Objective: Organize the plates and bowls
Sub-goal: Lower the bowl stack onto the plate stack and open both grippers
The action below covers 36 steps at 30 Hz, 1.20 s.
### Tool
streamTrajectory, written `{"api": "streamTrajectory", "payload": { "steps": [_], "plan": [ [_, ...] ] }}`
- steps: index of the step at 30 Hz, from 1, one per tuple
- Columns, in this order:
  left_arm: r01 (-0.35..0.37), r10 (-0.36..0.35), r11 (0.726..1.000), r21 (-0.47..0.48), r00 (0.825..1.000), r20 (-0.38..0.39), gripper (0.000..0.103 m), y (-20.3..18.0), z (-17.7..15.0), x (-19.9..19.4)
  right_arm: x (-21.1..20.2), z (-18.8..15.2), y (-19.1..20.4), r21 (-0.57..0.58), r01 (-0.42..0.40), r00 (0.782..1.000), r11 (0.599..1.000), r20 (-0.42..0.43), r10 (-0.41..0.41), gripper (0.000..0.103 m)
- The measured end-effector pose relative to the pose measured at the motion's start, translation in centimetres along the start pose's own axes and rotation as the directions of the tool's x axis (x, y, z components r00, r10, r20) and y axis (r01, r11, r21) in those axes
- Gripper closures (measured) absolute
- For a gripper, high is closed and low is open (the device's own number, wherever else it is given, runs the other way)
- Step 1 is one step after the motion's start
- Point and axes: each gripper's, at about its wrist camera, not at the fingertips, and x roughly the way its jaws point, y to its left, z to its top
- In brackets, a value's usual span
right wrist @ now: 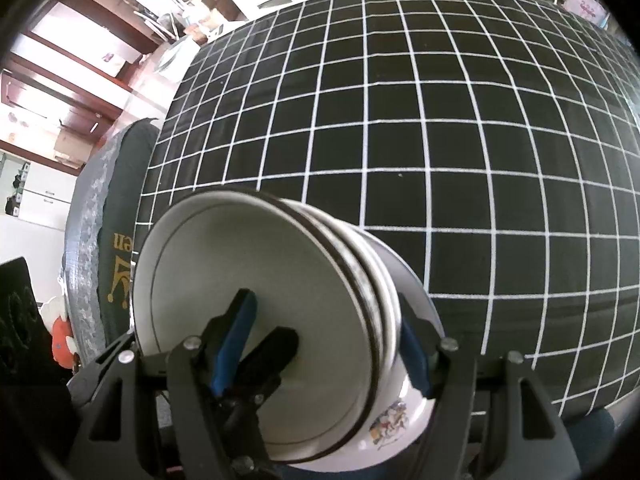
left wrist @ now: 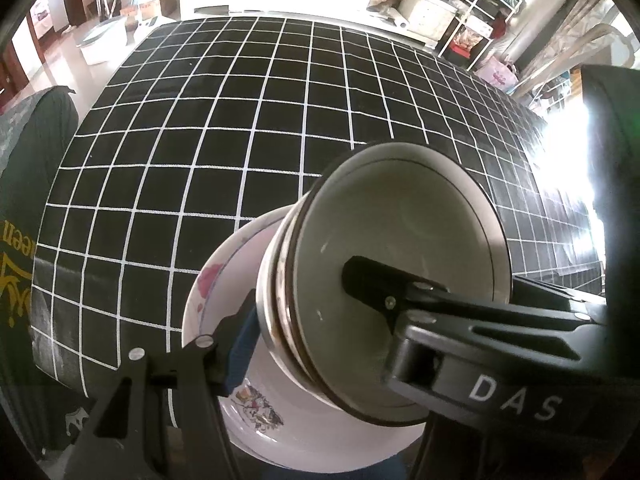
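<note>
Your left gripper (left wrist: 304, 312) and right gripper (right wrist: 328, 340) each clamp the rim of the bowl stack (left wrist: 400, 272) on the flowered plate (left wrist: 208, 292), tilted above the tabletop's (left wrist: 200, 140) near edge. Uneven squeezing could slip the bowls apart.

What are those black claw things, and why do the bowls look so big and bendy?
A person holds a grabbing tool in each hand, and a small camera sits on each tool, looking along its two fingers. One picture is from the left tool, the other from the right tool. The round lens bends everything, so close things look huge. Both tools pinch the same stack of bowls: plain white ones nested together, with a flowered dish at the bottom. Each tool has one finger inside the top bowl and one outside. Behind is a table with a black cloth with white squares.
</note>
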Motion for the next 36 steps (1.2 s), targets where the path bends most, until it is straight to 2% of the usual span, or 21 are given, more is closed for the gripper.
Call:
{"api": "streamTrajectory", "payload": {
  "steps": [2, 6, 11, 21, 24, 26, 30, 32, 34, 36],
  "plan": [
    [-0.004, 0.004, 1.0, 0.008, 1.0, 0.003, 0.044, 0.0, 0.0, 0.0, -0.1, -0.1, -0.2, 0.003, -0.006, 1.0, 1.0, 0.009, 0.006, 0.032],
    [-0.028, 0.028, 0.999, 0.017, 0.999, 0.017, 0.044, 0.0, 0.0, -0.3, -1.3, -0.2, 0.4, -0.038, 0.017, 0.997, 0.999, 0.079, -0.013, 0.032],
    [-0.024, 0.024, 1.0, 0.012, 0.999, 0.035, 0.044, 0.3, 0.5, -1.3, -2.0, 0.1, -0.4, -0.003, -0.03, 0.993, 1.0, 0.118, 0.03, 0.032],
    [-0.101, 0.099, 0.995, 0.024, 0.994, 0.055, 0.044, -0.2, 0.4, -2.8, -5.2, -1.2, -2.3, 0.045, -0.054, 0.973, 0.998, 0.225, 0.043, 0.032],
    [-0.112, 0.11, 0.993, 0.022, 0.99, 0.086, 0.044, -0.6, 0.0, -4.0, -6.1, -2.0, -3.6, 0.078, -0.05, 0.968, 0.996, 0.249, 0.029, 0.032],
    [-0.132, 0.128, 0.991, 0.024, 0.983, 0.135, 0.044, -1.3, -0.4, -5.2, -7.0, -2.6, -4.1, 0.087, -0.02, 0.962, 0.996, 0.271, -0.004, 0.032],
    [-0.151, 0.137, 0.987, 0.046, 0.964, 0.227, 0.044, -3.1, -1.8, -7.5, -9.5, -4.3, -4.6, 0.091, 0.026, 0.939, 0.995, 0.34, -0.055, 0.032],
    [-0.149, 0.128, 0.987, 0.057, 0.954, 0.272, 0.044, -4.3, -2.8, -8.8, -10.9, -5.4, -4.5, 0.086, 0.049, 0.92, 0.995, 0.384, -0.079, 0.032],
    [-0.157, 0.127, 0.985, 0.073, 0.942, 0.309, 0.044, -5.4, -3.7, -9.8, -12.1, -6.6, -4.3, 0.068, 0.093, 0.897, 0.993, 0.426, -0.113, 0.032],
    [-0.17, 0.127, 0.981, 0.094, 0.928, 0.35, 0.044, -6.6, -4.8, -10.8, -13.2, -8.3, -3.8, 0.054, 0.164, 0.863, 0.985, 0.475, -0.17, 0.032]
  ]
}}
